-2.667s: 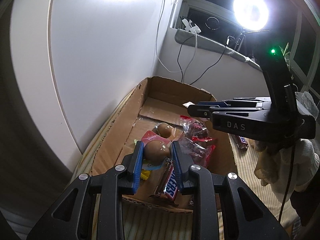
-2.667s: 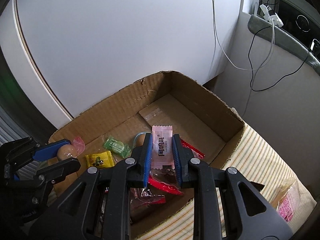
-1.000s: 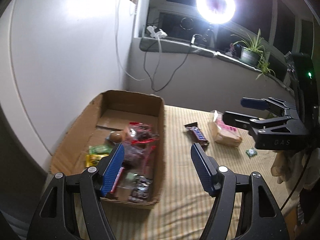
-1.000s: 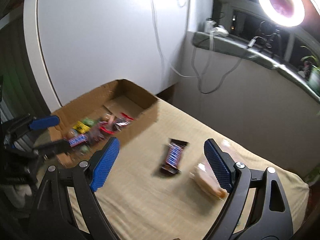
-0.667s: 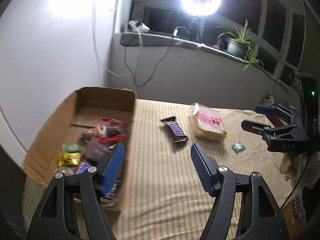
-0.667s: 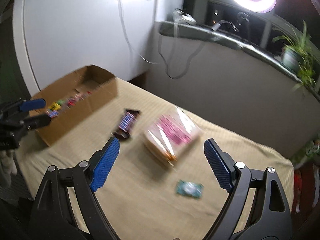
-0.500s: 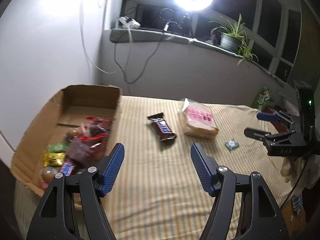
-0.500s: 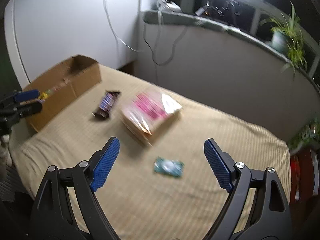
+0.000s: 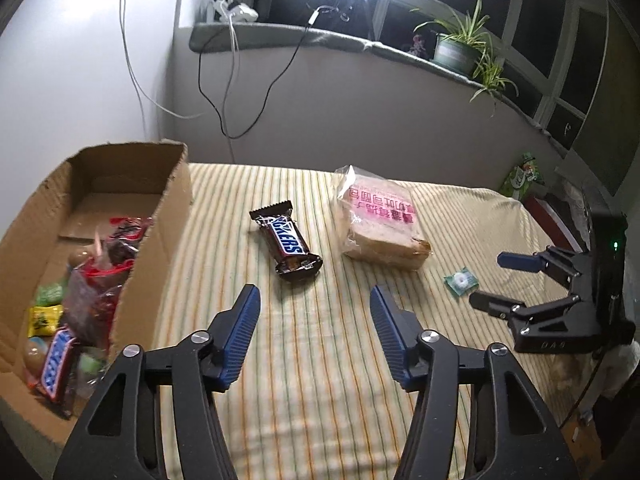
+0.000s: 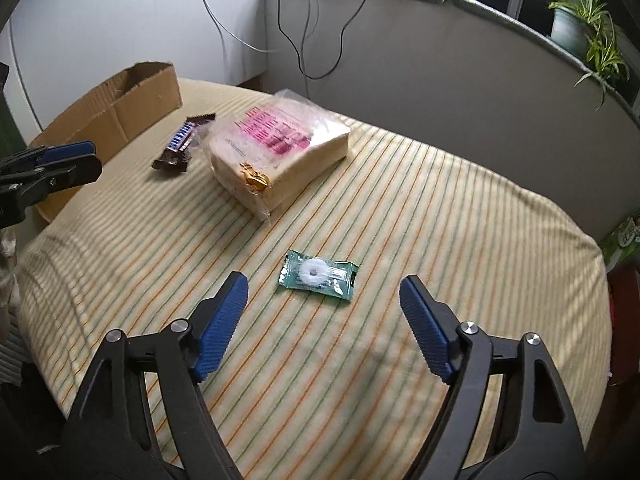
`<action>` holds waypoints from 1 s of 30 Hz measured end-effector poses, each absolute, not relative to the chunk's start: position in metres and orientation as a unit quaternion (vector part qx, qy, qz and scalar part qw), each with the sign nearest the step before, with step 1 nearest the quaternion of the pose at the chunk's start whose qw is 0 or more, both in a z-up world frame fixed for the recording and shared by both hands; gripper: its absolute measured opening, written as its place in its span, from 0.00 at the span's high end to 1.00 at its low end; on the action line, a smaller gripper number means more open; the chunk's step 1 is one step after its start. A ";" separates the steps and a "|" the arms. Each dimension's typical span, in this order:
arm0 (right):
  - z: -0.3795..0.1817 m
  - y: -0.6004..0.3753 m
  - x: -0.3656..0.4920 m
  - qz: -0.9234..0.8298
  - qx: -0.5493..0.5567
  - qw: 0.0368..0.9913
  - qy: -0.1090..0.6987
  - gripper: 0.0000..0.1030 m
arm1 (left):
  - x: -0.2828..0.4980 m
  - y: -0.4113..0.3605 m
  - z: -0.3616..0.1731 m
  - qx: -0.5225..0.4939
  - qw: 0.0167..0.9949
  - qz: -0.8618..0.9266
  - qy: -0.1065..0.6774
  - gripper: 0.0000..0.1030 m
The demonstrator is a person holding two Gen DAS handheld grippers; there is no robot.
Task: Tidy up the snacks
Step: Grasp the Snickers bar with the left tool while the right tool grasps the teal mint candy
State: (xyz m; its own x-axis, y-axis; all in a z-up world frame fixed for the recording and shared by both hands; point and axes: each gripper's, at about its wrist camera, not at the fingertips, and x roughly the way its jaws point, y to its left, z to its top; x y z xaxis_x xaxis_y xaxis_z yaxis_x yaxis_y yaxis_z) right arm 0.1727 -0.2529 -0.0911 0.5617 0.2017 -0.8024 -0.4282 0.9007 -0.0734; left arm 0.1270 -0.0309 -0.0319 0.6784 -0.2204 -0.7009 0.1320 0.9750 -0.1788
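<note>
Box: cardboard box [image 9: 168, 216] at far left of the striped cloth [image 9: 320, 360], open-topped, holding a heap of wrapped snacks [image 9: 80, 300] (red, green, yellow wrappers, a second chocolate bar).
Chocolate bar: Snickers bar [image 9: 286, 240] flat on the cloth, just right of the box wall, apart from it.
Left gripper: left gripper [image 9: 312, 312] hovers near side of the bar, blue pads [image 9: 240, 332] spread and closing, nothing between them.
Bread: bagged sliced bread [image 9: 380, 224] with pink print, right of the bar, not touching it.
Mint: green-wrapped ring candy [image 10: 318, 274] alone on the cloth, near the bread's right.
Right gripper: right gripper [image 10: 324, 308] poised just short of the candy, fingers [image 10: 222, 320] wide and closing, empty; the candy lies ahead of the gap.
Sill: potted plant [image 9: 460, 48] at far right.
</note>
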 end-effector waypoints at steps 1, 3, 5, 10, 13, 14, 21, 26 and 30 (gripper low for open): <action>-0.094 -0.253 0.175 0.179 -0.130 0.873 0.436 0.21 | 0.131 -0.032 -0.034 -0.056 0.913 -0.095 0.392 0.47; -0.099 -0.253 0.181 0.174 -0.126 0.871 0.441 0.21 | 0.140 -0.033 -0.038 -0.056 0.911 -0.092 0.397 0.47; -0.104 -0.254 0.185 0.168 -0.121 0.870 0.448 0.21 | 0.149 -0.034 -0.042 -0.060 0.909 -0.093 0.403 0.48; -0.112 -0.258 0.191 0.161 -0.110 0.867 0.458 0.23 | 0.172 -0.038 -0.051 -0.059 0.906 -0.079 0.411 0.48; -0.113 -0.259 0.191 0.162 -0.109 0.867 0.458 0.23 | 0.183 -0.039 -0.057 -0.052 0.906 -0.065 0.416 0.48; -0.114 -0.259 0.192 0.162 -0.109 0.867 0.458 0.23 | 0.186 -0.038 -0.058 -0.054 0.905 -0.063 0.418 0.48; -0.116 -0.256 0.194 0.162 -0.116 0.866 0.458 0.23 | 0.203 -0.038 -0.068 -0.043 0.902 -0.044 0.427 0.48; -0.115 -0.254 0.197 0.163 -0.117 0.867 0.457 0.29 | 0.209 -0.038 -0.076 -0.043 0.896 -0.040 0.440 0.51; -0.114 -0.251 0.197 0.166 -0.120 0.867 0.454 0.43 | 0.210 -0.039 -0.077 -0.033 0.896 -0.041 0.440 0.56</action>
